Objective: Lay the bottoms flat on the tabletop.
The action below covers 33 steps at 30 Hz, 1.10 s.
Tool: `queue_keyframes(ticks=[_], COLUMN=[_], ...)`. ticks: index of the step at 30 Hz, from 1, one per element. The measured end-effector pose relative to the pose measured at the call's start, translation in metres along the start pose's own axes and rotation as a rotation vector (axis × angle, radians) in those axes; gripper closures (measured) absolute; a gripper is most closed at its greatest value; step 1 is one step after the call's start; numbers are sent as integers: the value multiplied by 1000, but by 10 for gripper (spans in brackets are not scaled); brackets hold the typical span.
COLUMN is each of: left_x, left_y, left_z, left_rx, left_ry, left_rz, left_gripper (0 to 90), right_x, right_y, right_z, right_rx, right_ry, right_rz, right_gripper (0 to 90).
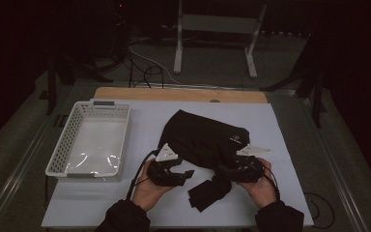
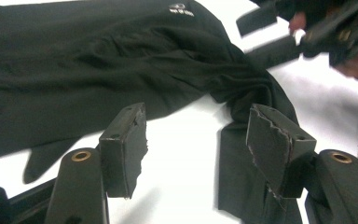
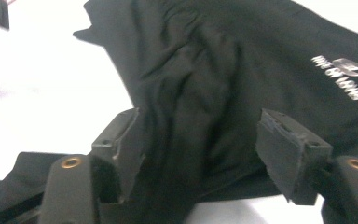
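A black garment (image 1: 200, 137) with a small white logo (image 1: 235, 139) lies crumpled on the white table (image 1: 280, 130), and a narrow part of it (image 1: 208, 192) trails toward the front edge. My left gripper (image 1: 187, 175) sits at the garment's near left edge, jaws apart. In the left gripper view, my left gripper (image 2: 198, 126) has bare table between its jaws and a strip of the black garment (image 2: 242, 172) under the right one. My right gripper (image 1: 223, 171) is at the near right, open. In the right gripper view, my right gripper (image 3: 200, 126) straddles folds of the garment (image 3: 214, 70) without pinching them.
A white slotted basket (image 1: 101, 107) stands at the table's left with a shiny clear liner inside. A wooden board (image 1: 178, 94) runs along the far edge. Beyond it stand a white frame (image 1: 212, 29) and floor cables (image 1: 145, 67).
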State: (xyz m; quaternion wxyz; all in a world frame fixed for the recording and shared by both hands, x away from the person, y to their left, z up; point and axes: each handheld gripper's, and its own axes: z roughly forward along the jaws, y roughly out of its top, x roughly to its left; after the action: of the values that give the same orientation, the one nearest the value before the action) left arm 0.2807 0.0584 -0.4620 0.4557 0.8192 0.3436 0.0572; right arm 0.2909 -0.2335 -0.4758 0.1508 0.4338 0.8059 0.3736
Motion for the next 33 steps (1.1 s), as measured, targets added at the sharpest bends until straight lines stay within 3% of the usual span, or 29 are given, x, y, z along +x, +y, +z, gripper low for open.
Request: queue_keyframes(ticks=[8, 15, 20, 22, 24, 25, 27, 33], left_x=[3, 4, 4, 3, 2, 1, 0, -3], left_y=[0, 0, 1, 1, 1, 1, 2, 2], left_z=[-7, -9, -10, -10, -9, -9, -9, -6], left_rx=[-18, -21, -21, -22, -19, -19, -19, -12], left_ry=[18, 26, 24, 19, 19, 16, 11, 1], left_rz=[-5, -11, -8, -9, -2, -2, 1, 9], left_gripper=[391, 391, 391, 391, 391, 391, 391, 391], right_x=[13, 20, 23, 23, 23, 23, 24, 21], right_y=[-2, -4, -5, -5, -5, -4, -3, 4], right_z=[11, 19, 22, 24, 24, 24, 23, 15], right_rx=[59, 101, 124, 139, 140, 139, 134, 83], right_ry=[15, 19, 22, 28, 32, 44, 49, 99], right_rz=[-57, -85, -97, -92, -89, -93, -95, -51], right_gripper=[414, 389, 425, 549, 584, 671, 745, 808])
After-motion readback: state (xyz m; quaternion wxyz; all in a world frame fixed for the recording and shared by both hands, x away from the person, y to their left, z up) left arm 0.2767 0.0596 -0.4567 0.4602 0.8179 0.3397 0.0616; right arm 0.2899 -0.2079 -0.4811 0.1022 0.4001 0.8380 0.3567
